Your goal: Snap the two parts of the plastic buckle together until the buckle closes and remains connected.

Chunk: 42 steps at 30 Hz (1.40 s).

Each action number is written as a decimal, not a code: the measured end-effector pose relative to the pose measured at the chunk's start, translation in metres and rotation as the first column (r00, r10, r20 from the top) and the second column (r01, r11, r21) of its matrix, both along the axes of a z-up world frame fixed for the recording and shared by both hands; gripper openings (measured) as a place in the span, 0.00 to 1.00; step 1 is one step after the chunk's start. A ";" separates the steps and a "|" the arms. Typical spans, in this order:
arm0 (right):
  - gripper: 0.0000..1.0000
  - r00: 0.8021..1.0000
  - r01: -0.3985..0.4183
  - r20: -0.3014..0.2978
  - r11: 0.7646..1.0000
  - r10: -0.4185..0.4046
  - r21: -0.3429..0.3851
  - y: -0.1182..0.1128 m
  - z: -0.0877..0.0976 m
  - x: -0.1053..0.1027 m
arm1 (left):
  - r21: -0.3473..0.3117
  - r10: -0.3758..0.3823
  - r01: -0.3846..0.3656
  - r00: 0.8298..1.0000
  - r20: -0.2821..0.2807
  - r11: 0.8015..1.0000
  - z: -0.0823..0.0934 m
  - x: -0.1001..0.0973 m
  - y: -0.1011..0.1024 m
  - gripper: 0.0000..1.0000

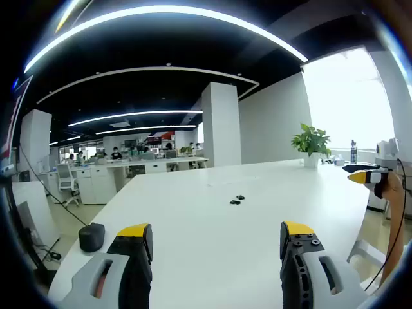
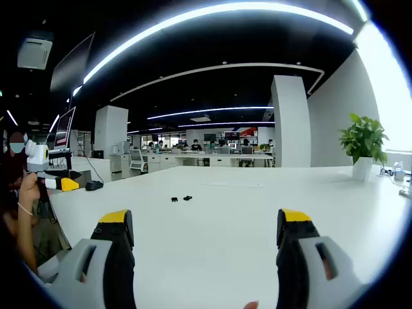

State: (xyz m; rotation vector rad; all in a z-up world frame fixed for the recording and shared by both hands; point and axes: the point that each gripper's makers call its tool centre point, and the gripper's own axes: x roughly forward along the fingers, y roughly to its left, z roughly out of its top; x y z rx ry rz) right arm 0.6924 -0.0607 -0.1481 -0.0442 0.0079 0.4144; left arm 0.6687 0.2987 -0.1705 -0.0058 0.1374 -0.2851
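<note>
Two small black buckle parts lie apart on the white table [image 1: 193, 257]. In the left gripper view one part [image 1: 240, 197] sits just beyond the other part [image 1: 235, 202], well ahead of my left gripper [image 1: 217, 235], which is open and holds nothing. In the right gripper view the same two buckle parts [image 2: 174, 199] [image 2: 187, 197] lie side by side, far ahead of my open right gripper [image 2: 205, 225]. The right gripper's yellow tip [image 1: 360, 176] shows at the right edge of the left gripper view. The left gripper's yellow tip [image 2: 67, 184] shows at the left of the right gripper view, held by a hand.
A black computer mouse [image 1: 91, 237] rests near the table's left edge. A potted plant [image 1: 311, 143] and a bottle [image 1: 353, 152] stand at the far right corner. Office desks with people sit beyond the table. White pillars [image 1: 221, 124] rise behind.
</note>
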 end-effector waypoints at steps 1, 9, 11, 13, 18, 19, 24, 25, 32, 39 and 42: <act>0.93 1.000 0.000 0.000 1.000 0.000 0.000 0.000 0.000 0.000 | 0.000 0.000 0.000 1.000 0.000 1.000 0.000 0.000 0.000 0.83; 0.93 1.000 0.009 -0.003 1.000 -0.009 0.006 -0.002 -0.001 0.000 | 0.001 -0.002 0.002 1.000 0.002 1.000 0.001 0.000 -0.001 0.83; 0.93 1.000 0.010 0.000 1.000 -0.010 0.007 -0.002 0.000 -0.001 | 0.000 -0.002 0.002 1.000 0.003 1.000 0.001 -0.001 -0.001 0.83; 0.93 1.000 0.010 0.001 1.000 -0.010 0.006 -0.002 0.000 -0.001 | 0.001 -0.002 0.002 1.000 0.003 1.000 0.001 -0.001 -0.001 0.83; 0.93 1.000 0.008 -0.003 1.000 -0.008 0.007 -0.002 -0.001 0.000 | 0.001 -0.004 0.004 1.000 -0.002 1.000 -0.001 0.000 -0.002 0.83; 0.93 1.000 0.008 -0.004 1.000 -0.008 0.006 -0.002 -0.001 0.000 | 0.001 -0.005 0.005 1.000 -0.004 1.000 -0.001 0.001 -0.002 0.83; 0.93 1.000 0.009 -0.005 1.000 -0.009 0.008 -0.003 -0.002 0.001 | -0.007 -0.001 0.001 1.000 -0.002 1.000 -0.001 0.002 -0.002 0.83; 0.93 1.000 0.009 -0.005 1.000 -0.009 0.009 -0.003 -0.002 0.001 | -0.008 -0.002 0.002 1.000 -0.002 1.000 -0.001 0.002 -0.002 0.82; 0.93 1.000 0.012 -0.009 1.000 -0.012 0.013 -0.005 -0.004 0.002 | -0.009 -0.003 0.003 1.000 -0.008 1.000 -0.004 0.004 -0.003 0.82; 0.93 1.000 0.012 -0.017 1.000 -0.011 0.029 -0.007 -0.010 0.009 | -0.012 0.000 0.000 1.000 -0.027 1.000 -0.012 0.012 -0.004 0.82; 0.93 1.000 0.009 -0.021 1.000 -0.008 0.029 -0.005 -0.014 0.012 | -0.013 0.001 -0.002 0.999 -0.037 1.000 -0.017 0.017 -0.004 0.82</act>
